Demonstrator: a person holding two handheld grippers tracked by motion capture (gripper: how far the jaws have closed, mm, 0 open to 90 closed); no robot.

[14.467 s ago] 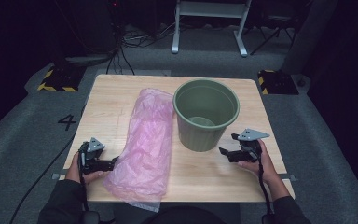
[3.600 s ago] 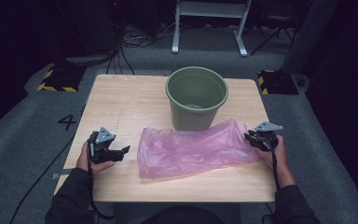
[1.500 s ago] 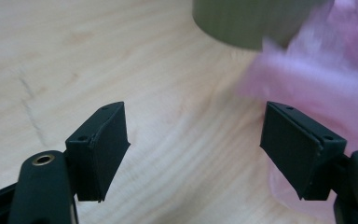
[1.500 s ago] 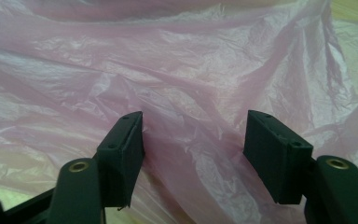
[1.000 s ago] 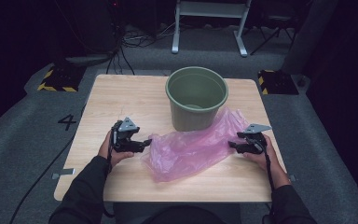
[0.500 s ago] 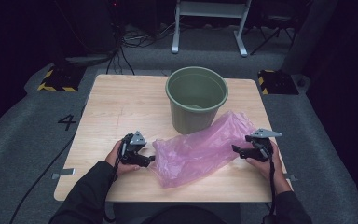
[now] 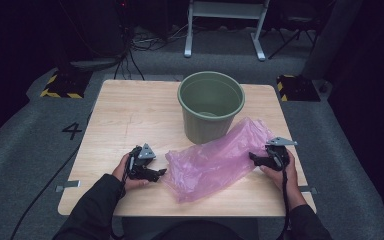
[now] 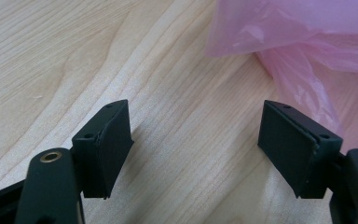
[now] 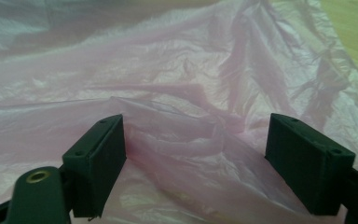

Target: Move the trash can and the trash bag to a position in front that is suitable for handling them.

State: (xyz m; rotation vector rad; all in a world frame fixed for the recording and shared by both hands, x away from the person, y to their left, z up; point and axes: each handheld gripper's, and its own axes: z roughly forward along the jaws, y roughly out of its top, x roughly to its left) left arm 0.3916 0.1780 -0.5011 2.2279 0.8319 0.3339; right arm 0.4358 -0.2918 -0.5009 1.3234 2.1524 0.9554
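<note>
A crumpled pink bag is lying across the near half of the table, its far end leaning against the green bucket standing just behind it. The left gripper is hovering spread beside the bag's left edge, gripping nothing. The right gripper has just been opening, with loose plastic bunching between its spread jaws, unpinched

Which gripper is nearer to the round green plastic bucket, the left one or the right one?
The right. The right gripper lies at the far end of the pink plastic bag, just below and right of the round green plastic bucket. The left gripper sits lower, at the bag's near-left end.
</note>
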